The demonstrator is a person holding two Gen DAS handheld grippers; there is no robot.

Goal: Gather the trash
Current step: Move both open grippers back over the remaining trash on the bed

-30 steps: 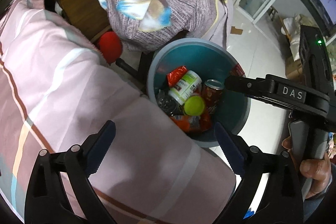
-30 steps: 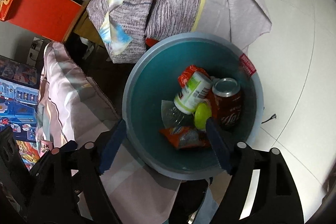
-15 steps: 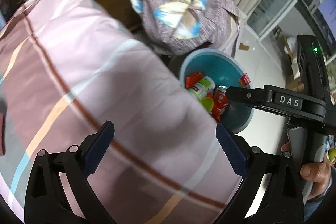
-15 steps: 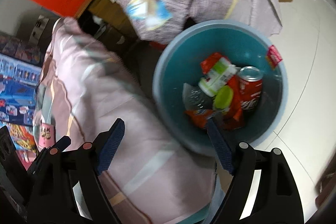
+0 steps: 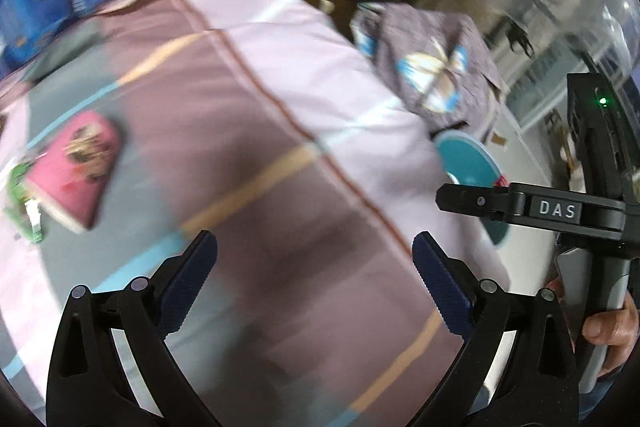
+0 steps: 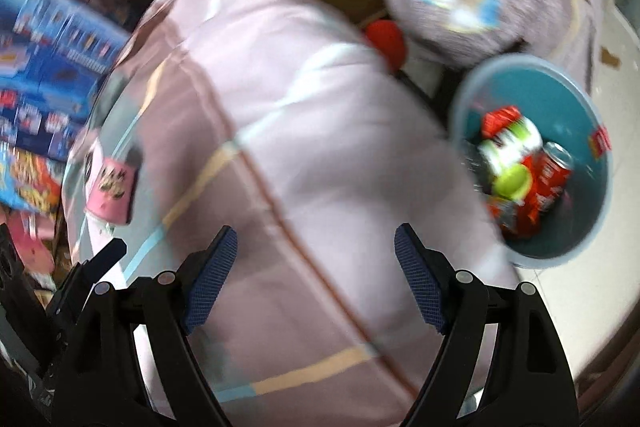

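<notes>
A teal bin point(image 6: 576, 99) stands on the floor beside the bed and holds a red can point(image 6: 550, 167), a white-green bottle point(image 6: 516, 143), a yellow-green ball point(image 6: 514, 181) and red wrappers. In the left wrist view only the bin's rim point(image 5: 468, 155) shows past the bedspread. A pink packet point(image 5: 74, 167) and a green wrapper point(image 5: 22, 199) lie on the bed at the left; the packet also shows in the right wrist view point(image 6: 114, 187). My left gripper point(image 5: 314, 285) and right gripper point(image 6: 316, 277) are both open and empty above the bedspread.
A pink striped bedspread point(image 5: 256, 131) fills the middle. A chair draped in grey patterned cloth point(image 5: 436, 67) stands behind the bin. Blue boxes point(image 6: 44, 39) stack at the left. White tiled floor point(image 6: 580, 307) lies to the right.
Both grippers have swung left from over the bin to over the bed. The bin has slid to the right edge of both views; the pink packet has come into view.
</notes>
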